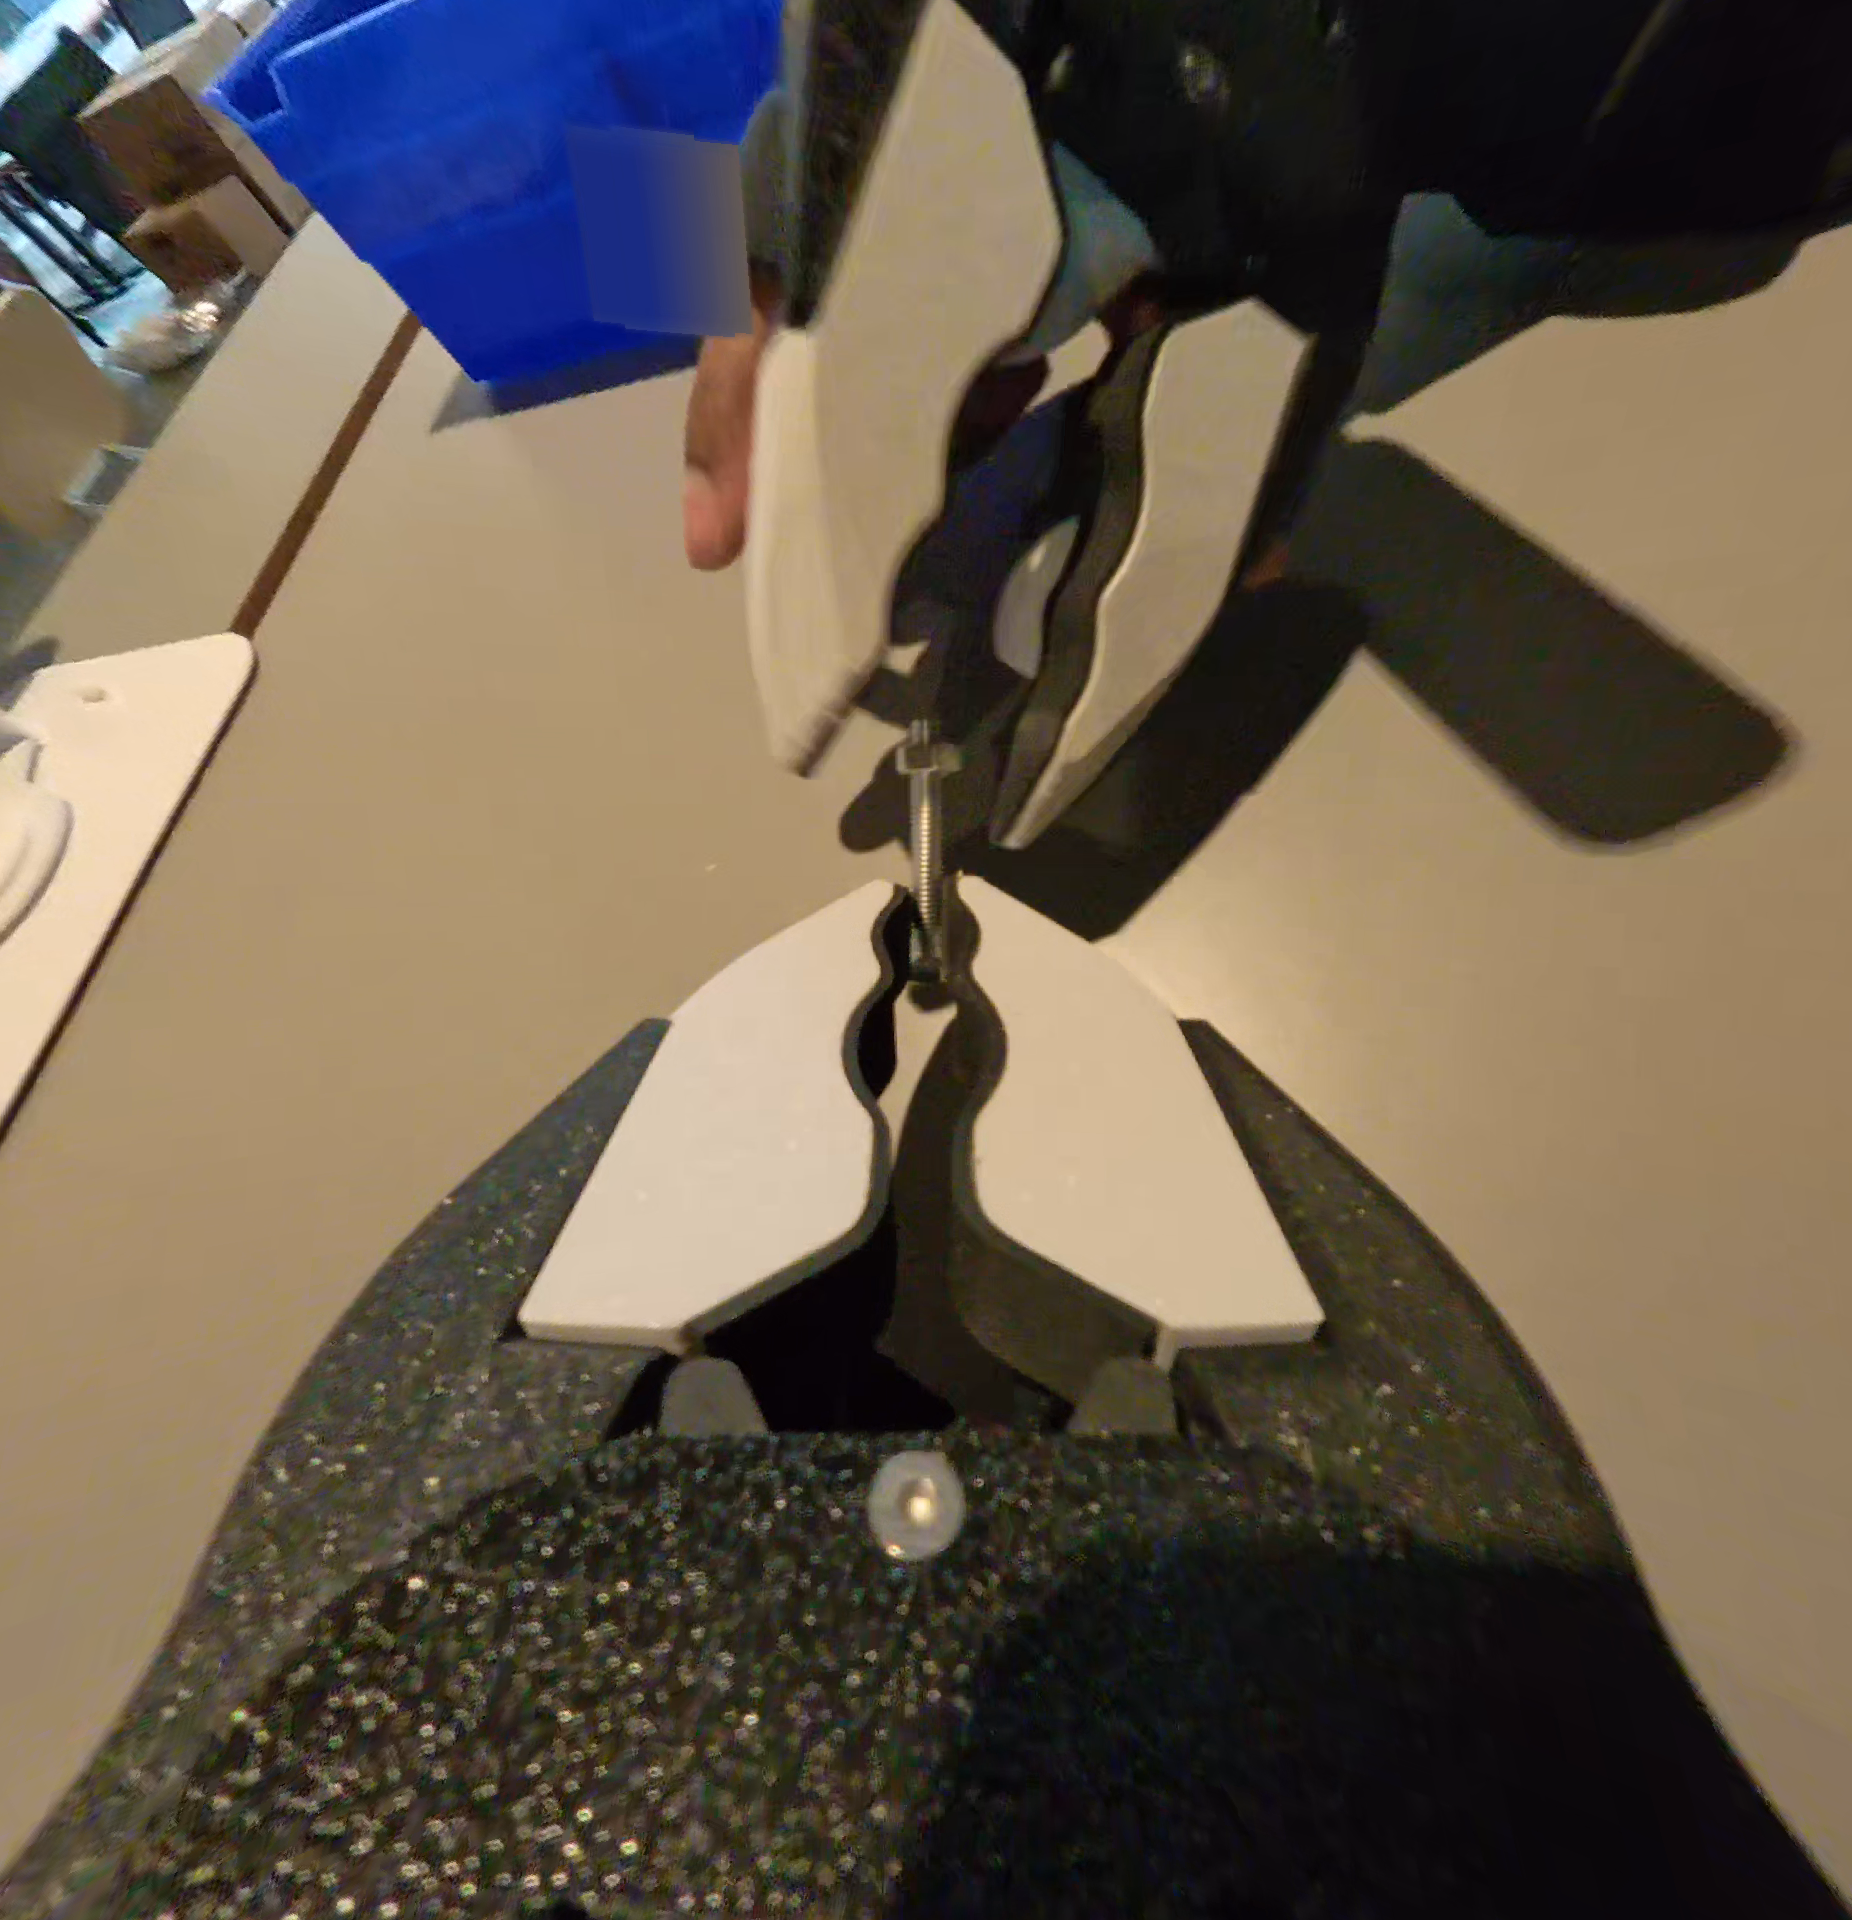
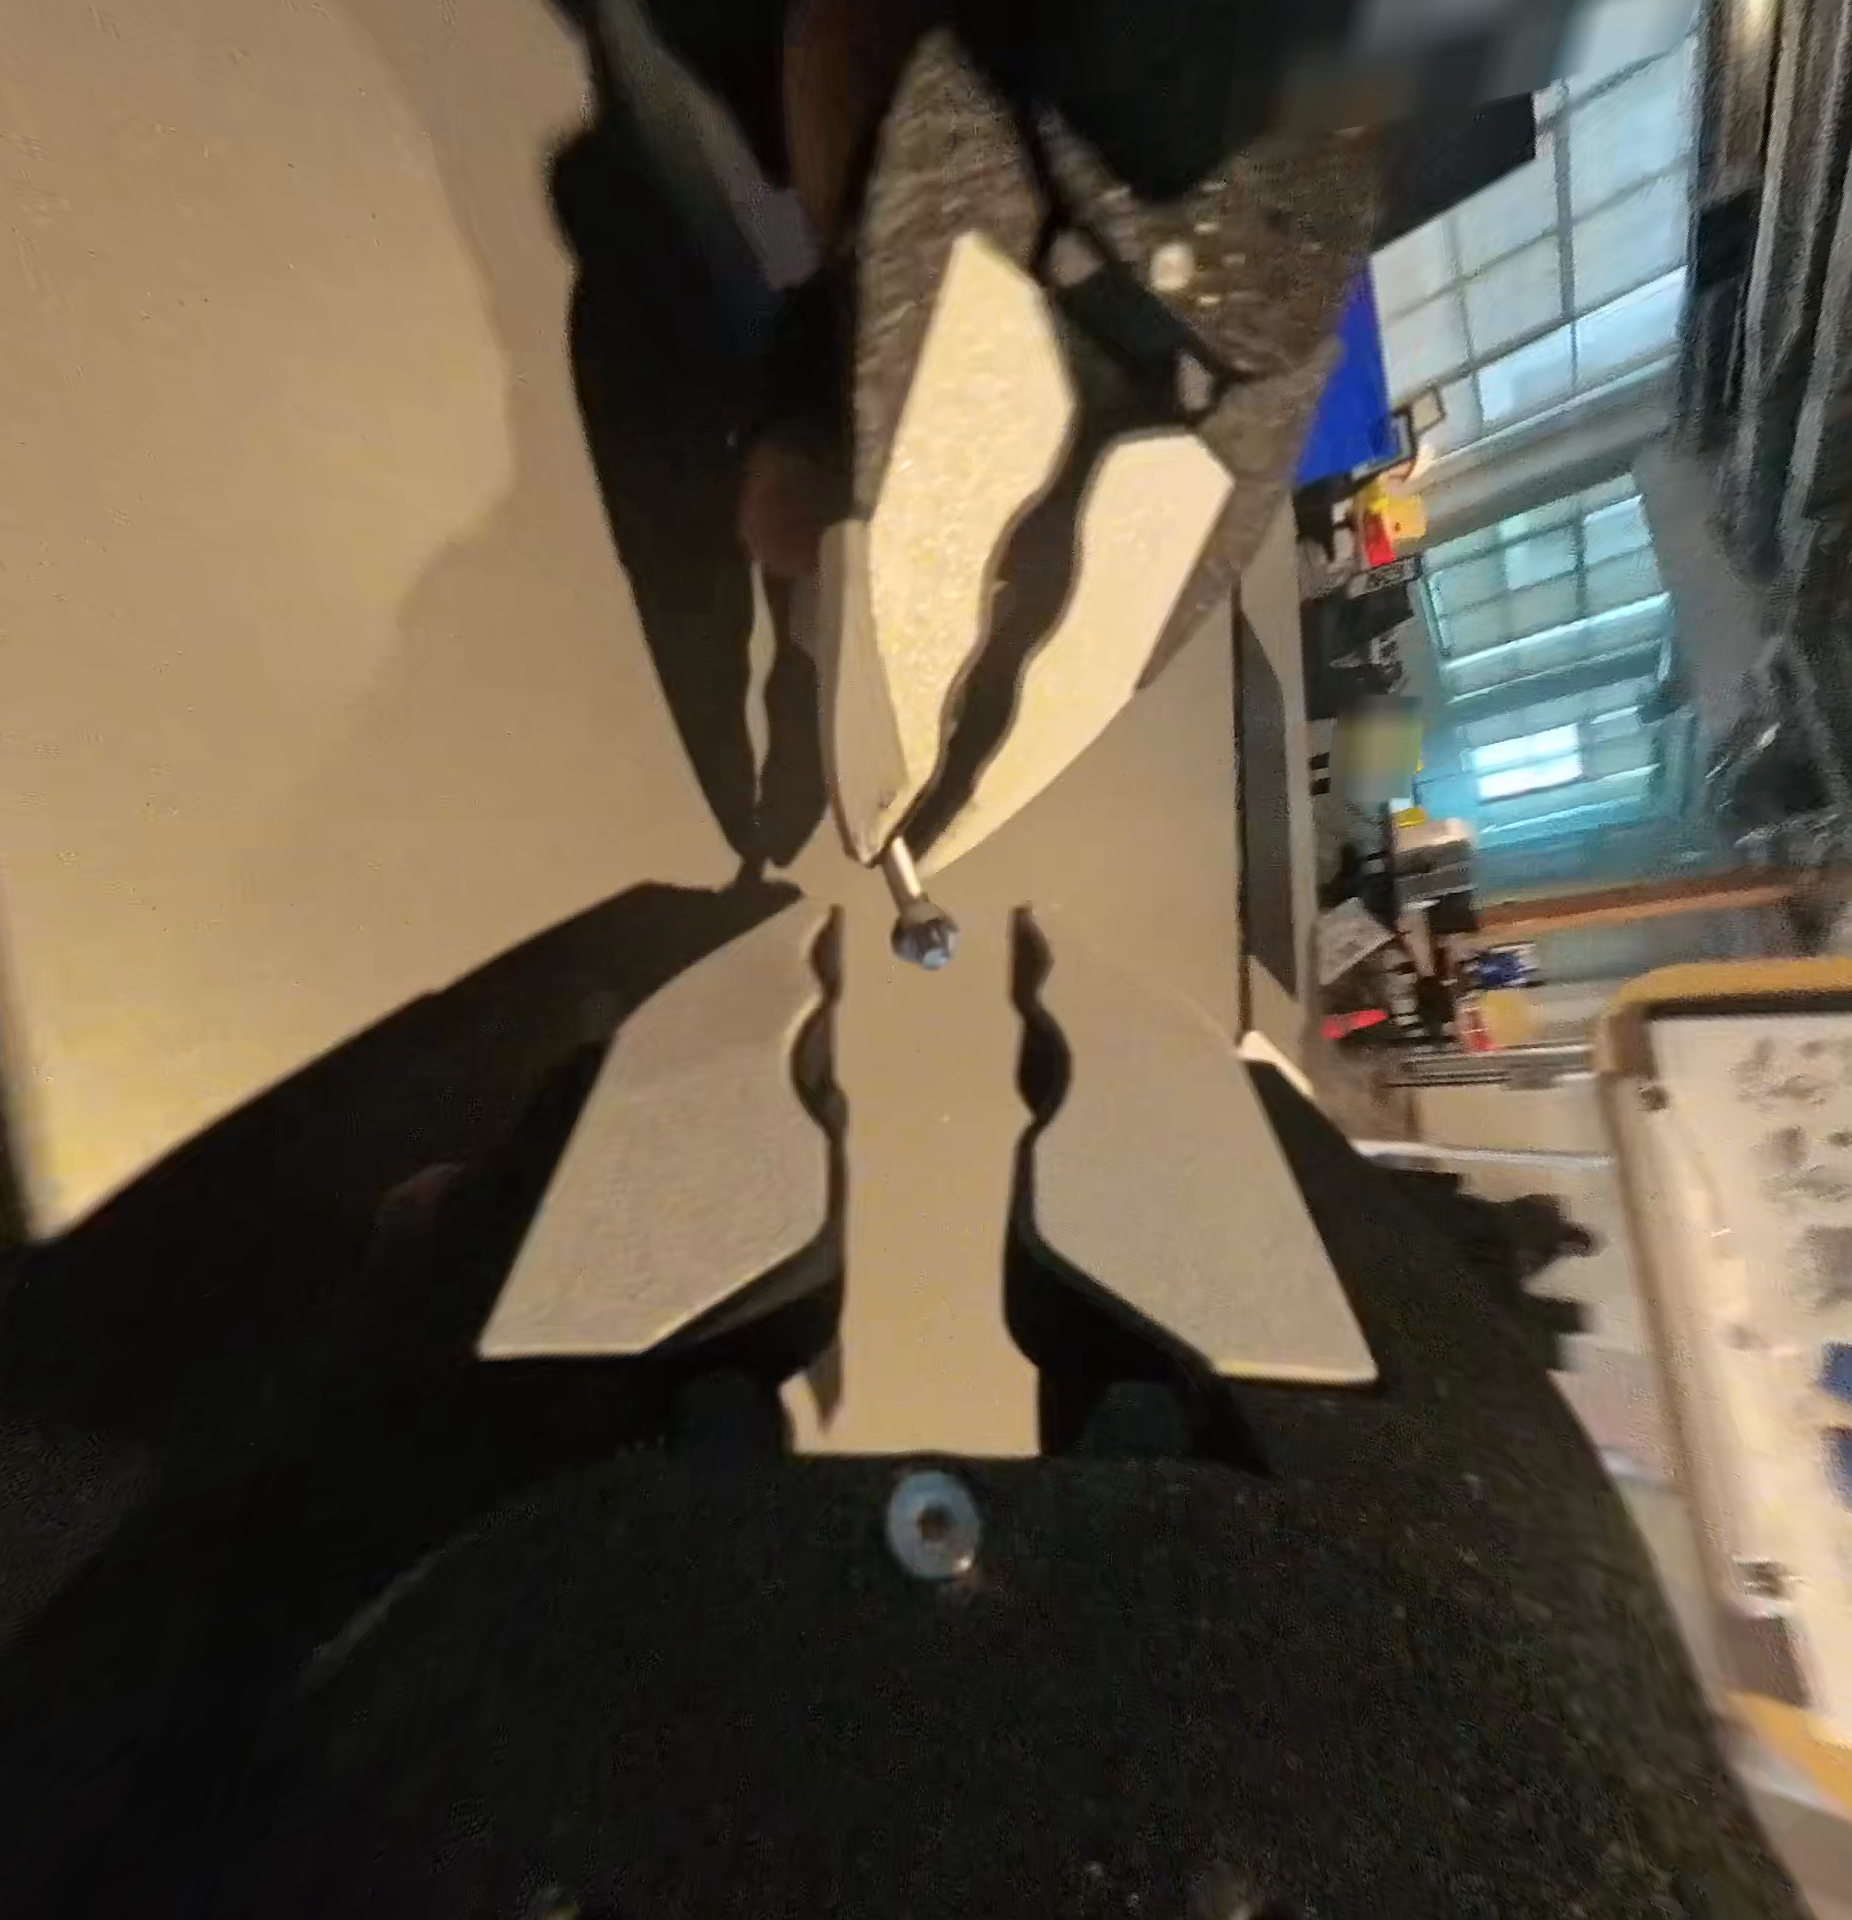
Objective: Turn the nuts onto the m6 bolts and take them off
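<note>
Nearest us, our left claw (image 1: 927, 914), white-padded on a speckled black body, pinches the lower end of a slim silver threaded bolt (image 1: 930, 842) above the beige counter (image 1: 486, 831). A small silver hex nut (image 1: 924, 758) sits near the bolt's far tip, between the spread fingers of our right claw (image 1: 906, 769), which touch nothing.

This looks like a workshop or lab space inside a large open-plan building. A broad, plain beige worktop (image 1: 506, 790) with a dark brown edge strip carries a big blue plastic storage bin (image 1: 465, 177) toward its far left corner and a white rounded-corner board (image 1: 122, 790) at its left edge. Beyond the worktop's edge stand tall grid-paned windows (image 2: 1524, 312), cluttered dark racks of equipment (image 2: 1369, 644), and wooden furniture with dark chairs (image 1: 60, 135).
</note>
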Available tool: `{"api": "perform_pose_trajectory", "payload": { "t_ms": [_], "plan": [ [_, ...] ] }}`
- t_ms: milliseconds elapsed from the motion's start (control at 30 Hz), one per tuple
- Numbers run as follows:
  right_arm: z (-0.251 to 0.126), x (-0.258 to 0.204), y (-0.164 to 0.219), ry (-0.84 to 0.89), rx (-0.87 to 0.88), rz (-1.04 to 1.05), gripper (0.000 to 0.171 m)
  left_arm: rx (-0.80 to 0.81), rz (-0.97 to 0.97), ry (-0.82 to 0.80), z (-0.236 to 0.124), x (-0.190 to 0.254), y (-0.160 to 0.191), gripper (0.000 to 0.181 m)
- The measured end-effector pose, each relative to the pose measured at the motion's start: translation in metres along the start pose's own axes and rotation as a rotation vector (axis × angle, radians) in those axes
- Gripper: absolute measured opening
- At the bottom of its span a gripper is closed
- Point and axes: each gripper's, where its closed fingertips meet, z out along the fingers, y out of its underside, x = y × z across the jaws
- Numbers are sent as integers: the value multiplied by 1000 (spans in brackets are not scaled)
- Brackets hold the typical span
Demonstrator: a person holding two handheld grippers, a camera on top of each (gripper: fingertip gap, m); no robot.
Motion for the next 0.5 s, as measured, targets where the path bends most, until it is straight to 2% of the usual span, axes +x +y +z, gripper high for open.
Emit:
{"api": "perform_pose_trajectory", "payload": {
  "t_ms": [33,133,233,300,367,400,500],
  "plan": [
    [-1,4,-1,-6,10,99,42,3,9,-14,-1,-2,-1,5],
    [-2,9,1,-76,10,379,51,3,55,-67,-2,-7,-4,5],
    [-2,8,-2,-148,31,556,41,-13,115,-108,-1,-10,-4,5],
    [0,8,-2,-174,23,617,28,-26,134,-114,0,-9,-3,5],
    [0,1,0,-203,-4,583,10,-35,128,-97,1,-7,-1,5],
    [0,-1,1,-191,-19,502,10,-34,112,-80,2,-5,-1,5],
    [-1,-9,-2,-90,-20,35,9,-23,16,24,3,6,1,5]
  ]
}}
